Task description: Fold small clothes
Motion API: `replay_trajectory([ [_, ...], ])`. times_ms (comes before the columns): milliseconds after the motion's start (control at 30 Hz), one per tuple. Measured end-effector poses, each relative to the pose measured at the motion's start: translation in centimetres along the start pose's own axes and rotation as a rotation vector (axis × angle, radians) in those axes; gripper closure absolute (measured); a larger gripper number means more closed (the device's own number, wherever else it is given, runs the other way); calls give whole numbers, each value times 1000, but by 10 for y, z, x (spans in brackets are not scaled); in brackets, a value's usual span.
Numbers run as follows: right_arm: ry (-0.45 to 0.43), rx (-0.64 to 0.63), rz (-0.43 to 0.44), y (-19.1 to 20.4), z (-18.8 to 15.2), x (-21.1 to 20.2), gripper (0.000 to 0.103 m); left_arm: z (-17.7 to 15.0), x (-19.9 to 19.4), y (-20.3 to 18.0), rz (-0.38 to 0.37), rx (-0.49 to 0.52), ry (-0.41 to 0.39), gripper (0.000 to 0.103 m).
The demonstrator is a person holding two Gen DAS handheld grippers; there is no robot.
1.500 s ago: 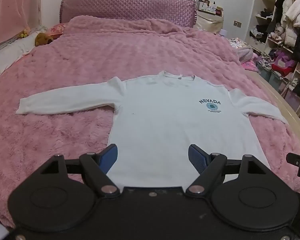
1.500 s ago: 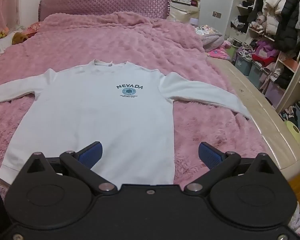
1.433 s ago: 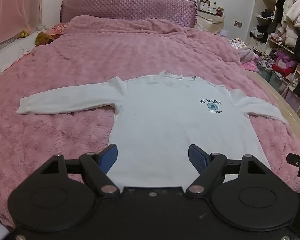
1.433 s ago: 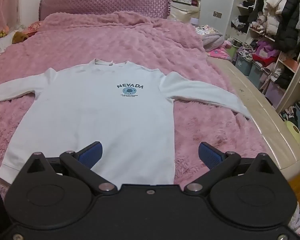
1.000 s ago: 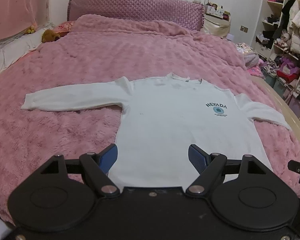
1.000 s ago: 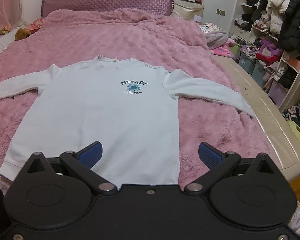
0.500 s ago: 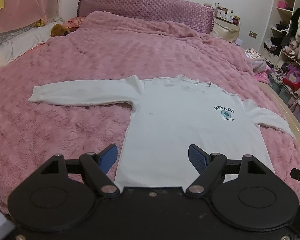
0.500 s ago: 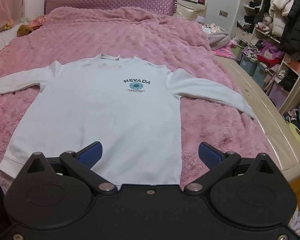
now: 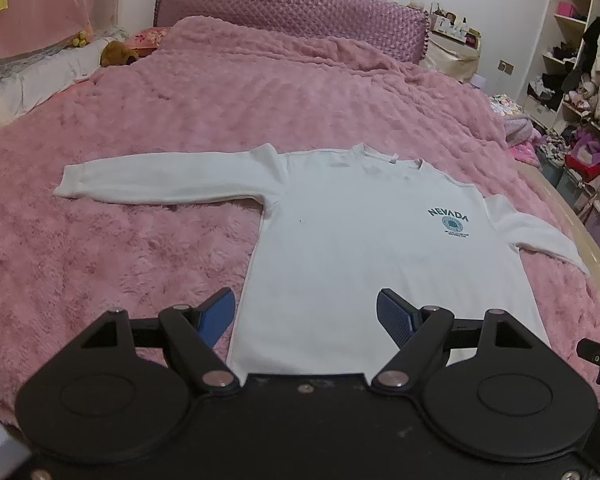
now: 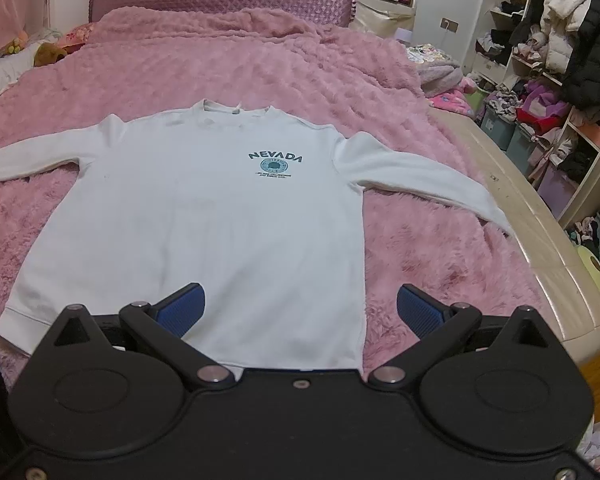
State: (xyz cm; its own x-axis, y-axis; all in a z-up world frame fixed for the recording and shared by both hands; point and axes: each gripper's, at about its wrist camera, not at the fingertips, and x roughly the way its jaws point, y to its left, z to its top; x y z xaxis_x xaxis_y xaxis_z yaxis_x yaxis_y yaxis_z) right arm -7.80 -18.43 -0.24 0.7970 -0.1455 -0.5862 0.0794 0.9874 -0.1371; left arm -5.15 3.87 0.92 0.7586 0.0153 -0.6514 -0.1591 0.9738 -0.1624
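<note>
A white long-sleeved sweatshirt (image 9: 352,240) with a "NEVADA" print lies flat and face up on the pink blanket, both sleeves spread out; it also shows in the right wrist view (image 10: 212,208). My left gripper (image 9: 306,312) is open and empty, above the shirt's lower left hem. My right gripper (image 10: 300,308) is open and empty, above the shirt's lower right hem. Neither gripper touches the cloth.
The fluffy pink blanket (image 9: 120,240) covers a wide bed with a quilted purple headboard (image 9: 292,20). The bed's bare beige edge (image 10: 540,232) runs along the right. Shelves with coats and boxes (image 10: 560,60) stand at the right. Soft toys (image 9: 118,54) lie at the far left.
Both grippers have moved to the left and slightly forward over the bed. The shirt has not moved. Both grippers stay open.
</note>
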Motion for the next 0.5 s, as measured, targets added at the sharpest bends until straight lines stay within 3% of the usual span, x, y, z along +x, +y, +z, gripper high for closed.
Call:
replay_trajectory([
  [100,1,-3,-3,0,-1,1,3,3,4,9,-1,-1,7,23],
  [300,4,1,-21,-3,6,16,2,20,40,61,149,-57,1,23],
  [400,-10,-2,-69,-7,18,35,2,36,81,113,231,-150,2,23],
  [500,-15,-5,-97,-8,35,61,2,55,126,179,293,-314,5,24],
])
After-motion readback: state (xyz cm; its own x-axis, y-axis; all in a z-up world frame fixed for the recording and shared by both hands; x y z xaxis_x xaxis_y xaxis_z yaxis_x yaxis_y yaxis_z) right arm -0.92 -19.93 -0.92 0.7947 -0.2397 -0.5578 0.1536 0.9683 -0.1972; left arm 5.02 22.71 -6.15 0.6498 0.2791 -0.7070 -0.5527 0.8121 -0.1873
